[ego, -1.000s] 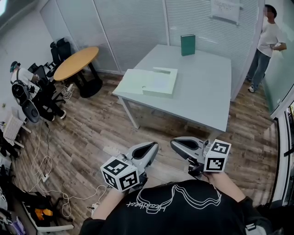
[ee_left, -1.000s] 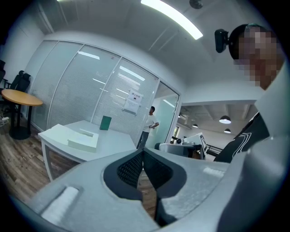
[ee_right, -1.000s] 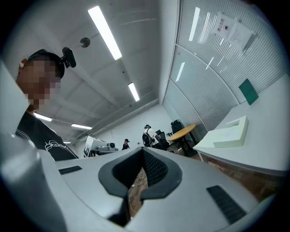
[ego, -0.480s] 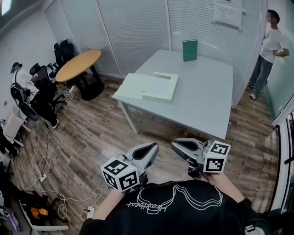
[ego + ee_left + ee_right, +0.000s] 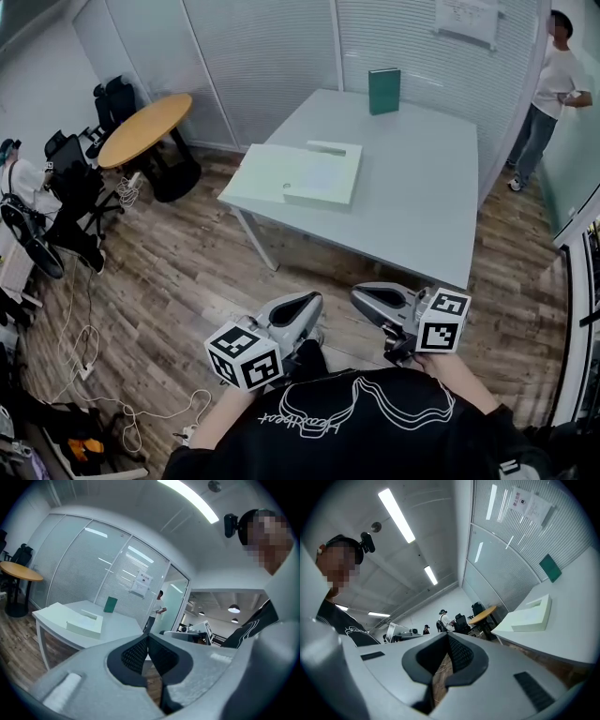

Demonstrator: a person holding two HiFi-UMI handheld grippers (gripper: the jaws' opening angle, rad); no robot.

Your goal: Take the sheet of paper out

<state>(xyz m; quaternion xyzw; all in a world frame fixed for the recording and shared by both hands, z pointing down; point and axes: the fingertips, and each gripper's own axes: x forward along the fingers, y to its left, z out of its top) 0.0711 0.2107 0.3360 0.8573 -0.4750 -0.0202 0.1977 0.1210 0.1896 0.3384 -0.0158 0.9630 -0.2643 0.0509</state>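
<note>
At far left stood a round wooden table (image 5: pixel 143 128), well apart from the work. The left gripper (image 5: pixel 298 307) was held close to the person's chest, jaws pressed together on nothing. Ahead, on the near-left corner of the grey table (image 5: pixel 422 197), lay a pale green open box (image 5: pixel 298 174), with what looked like the sheet of paper (image 5: pixel 323 175) lying inside it. The right gripper (image 5: pixel 373 298) was likewise closed and empty. This seemed the approach step, with neither gripper near the box. The next move probably called for reaching the table, opening a jaw and pinching the sheet's edge.
</note>
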